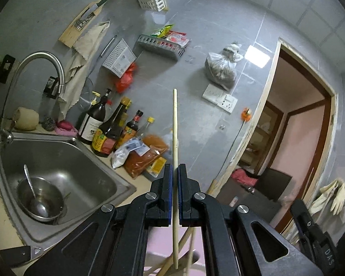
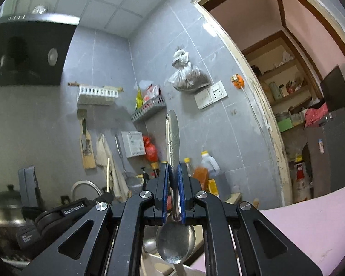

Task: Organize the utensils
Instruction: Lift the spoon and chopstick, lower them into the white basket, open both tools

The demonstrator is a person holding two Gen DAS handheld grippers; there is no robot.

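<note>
Wooden chopstick (image 1: 175, 138) clamped upright in the left gripper (image 1: 175, 184) beside the sink (image 1: 99, 161), while the right gripper (image 2: 174, 184) grips a steel spoon (image 2: 173, 142), bowl rearward.

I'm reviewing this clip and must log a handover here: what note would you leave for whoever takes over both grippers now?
Left gripper: shut on one wooden chopstick, pointing away from the camera.
Right gripper: shut on a metal spoon, bowl toward the camera, handle forward.
Still in the sink: a steel bowl with a ladle in it.
More chopsticks show below the left gripper.
Done: both utensils picked up. Left: place them; the destination isn't clear from these views.
</note>
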